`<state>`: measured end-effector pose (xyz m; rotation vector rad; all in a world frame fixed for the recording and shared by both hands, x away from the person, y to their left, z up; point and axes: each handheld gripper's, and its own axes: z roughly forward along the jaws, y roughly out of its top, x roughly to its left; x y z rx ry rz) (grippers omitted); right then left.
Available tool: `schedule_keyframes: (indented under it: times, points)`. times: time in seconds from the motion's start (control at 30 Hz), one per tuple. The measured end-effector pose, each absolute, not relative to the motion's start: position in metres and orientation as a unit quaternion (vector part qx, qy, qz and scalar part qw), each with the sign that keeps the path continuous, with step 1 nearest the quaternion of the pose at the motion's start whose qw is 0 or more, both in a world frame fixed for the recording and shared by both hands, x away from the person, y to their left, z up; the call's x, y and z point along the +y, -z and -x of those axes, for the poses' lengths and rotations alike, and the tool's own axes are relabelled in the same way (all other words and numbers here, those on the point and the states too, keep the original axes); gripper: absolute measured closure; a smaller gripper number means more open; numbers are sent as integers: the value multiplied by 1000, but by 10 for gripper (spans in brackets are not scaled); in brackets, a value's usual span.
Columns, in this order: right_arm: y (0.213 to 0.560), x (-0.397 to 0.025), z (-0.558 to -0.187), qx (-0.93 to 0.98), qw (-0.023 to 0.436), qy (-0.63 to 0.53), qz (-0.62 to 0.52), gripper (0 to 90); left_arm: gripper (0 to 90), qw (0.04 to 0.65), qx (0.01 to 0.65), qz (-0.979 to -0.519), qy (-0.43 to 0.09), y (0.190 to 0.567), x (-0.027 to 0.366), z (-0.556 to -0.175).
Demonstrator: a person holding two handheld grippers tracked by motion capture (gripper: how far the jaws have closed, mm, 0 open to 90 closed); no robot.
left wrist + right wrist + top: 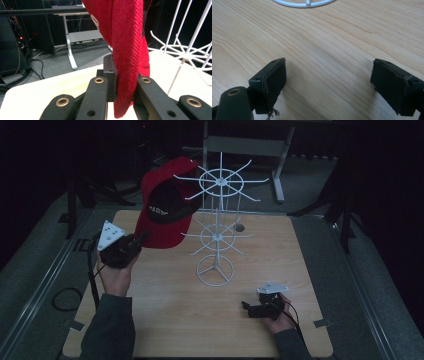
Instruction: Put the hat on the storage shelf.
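Red cap (pixel 165 205) held aloft by its brim, clamped in left gripper (pixel 134 245), beside white wire rack (pixel 216 220); possibly touching an upper hook. Right gripper (pixel 248 309) low over wooden table (pixel 175 320), jaws spread, holding nothing.

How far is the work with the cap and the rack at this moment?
Done: the left gripper has the red cap clamped by its brim and lifted up beside the white rack. In hand: bringing the cap to the upper hooks. Left, probably: hanging it and letting go. The right gripper rests open over the table, holding nothing.
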<state>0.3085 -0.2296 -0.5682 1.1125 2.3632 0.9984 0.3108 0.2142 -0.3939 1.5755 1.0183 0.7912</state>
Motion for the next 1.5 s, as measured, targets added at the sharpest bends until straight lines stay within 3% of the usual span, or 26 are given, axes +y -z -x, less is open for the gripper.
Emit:
schedule_keyframes:
  times: [0.5,1.03,1.5]
  points:
    - [568,-230,-308,832,172,-352,-392,131,837,523,427,-670,-307,426,210,-308]
    - [568,-230,-308,832,171,-352,-392,131,550,523,421,-678,-300,429,209,-309]
    - [568,-230,-308,832,172,-352,-392,131,452,523,451,-657,-302,433,222,-308]
